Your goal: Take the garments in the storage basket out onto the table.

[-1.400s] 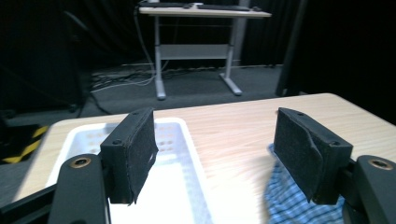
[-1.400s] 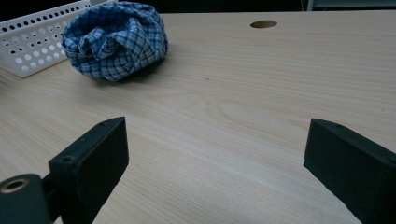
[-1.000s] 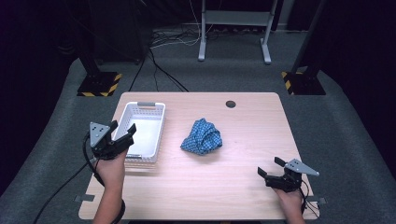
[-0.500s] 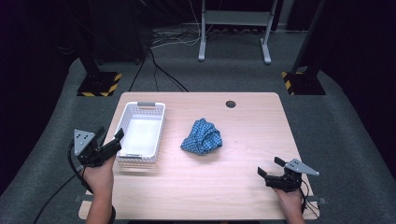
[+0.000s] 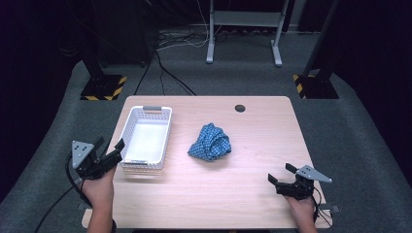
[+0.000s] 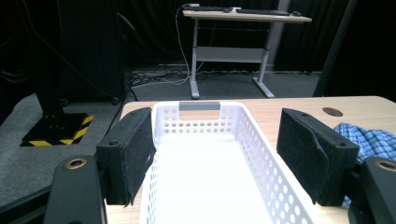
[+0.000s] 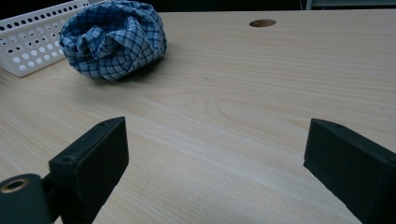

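A white perforated basket (image 5: 145, 114) lies empty on the left part of the wooden table (image 5: 243, 189). A crumpled blue checked cloth (image 5: 210, 142) sits mid-table to its right. My left gripper (image 5: 109, 144) hovers by the basket's near left corner, open, nothing between its pads. In the left gripper view the left gripper (image 6: 215, 116) looks along the basket (image 6: 199, 105), with the cloth (image 6: 369, 140) at the right edge. My right gripper (image 5: 280, 173) rests open near the front right corner. In the right gripper view the right gripper (image 7: 215, 126) faces bare wood, the cloth (image 7: 112, 39) and the basket (image 7: 28, 46) beyond.
A round cable hole (image 5: 240, 108) sits near the table's far edge. On the grey floor behind stand two yellow-black striped stand bases (image 5: 103, 87), loose cables (image 5: 170, 73) and a desk frame (image 5: 243, 29). Bare wood stretches between the cloth and my right gripper.
My left gripper has moved left and slightly toward the near edge, off the basket's near corner. The right gripper, basket and cloth have stayed put.
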The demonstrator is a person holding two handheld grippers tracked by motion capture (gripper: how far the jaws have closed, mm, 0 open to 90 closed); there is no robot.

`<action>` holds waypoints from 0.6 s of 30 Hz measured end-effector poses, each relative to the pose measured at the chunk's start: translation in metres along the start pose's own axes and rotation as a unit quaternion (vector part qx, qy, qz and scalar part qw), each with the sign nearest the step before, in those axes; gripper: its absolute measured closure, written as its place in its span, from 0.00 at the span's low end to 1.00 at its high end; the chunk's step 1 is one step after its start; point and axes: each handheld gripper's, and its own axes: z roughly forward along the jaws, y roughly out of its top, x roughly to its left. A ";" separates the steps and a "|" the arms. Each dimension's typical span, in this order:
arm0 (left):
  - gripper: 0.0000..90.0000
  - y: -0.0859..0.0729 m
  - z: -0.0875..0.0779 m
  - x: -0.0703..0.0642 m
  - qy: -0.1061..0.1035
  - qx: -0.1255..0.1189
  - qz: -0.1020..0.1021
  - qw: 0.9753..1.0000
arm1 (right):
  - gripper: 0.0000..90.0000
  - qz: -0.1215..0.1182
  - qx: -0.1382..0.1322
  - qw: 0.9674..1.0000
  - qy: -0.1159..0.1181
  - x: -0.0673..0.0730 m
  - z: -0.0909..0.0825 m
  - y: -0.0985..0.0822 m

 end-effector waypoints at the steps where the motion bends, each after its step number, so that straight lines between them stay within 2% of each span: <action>1: 0.30 -0.002 -0.001 0.001 0.001 0.000 0.001 1.000 | 0.06 0.000 0.000 1.000 0.000 0.000 0.000 0.000; 18: 0.29 -0.041 -0.011 0.008 0.004 0.019 -0.001 1.000 | 0.06 -0.001 0.001 1.000 -0.001 0.000 0.000 0.000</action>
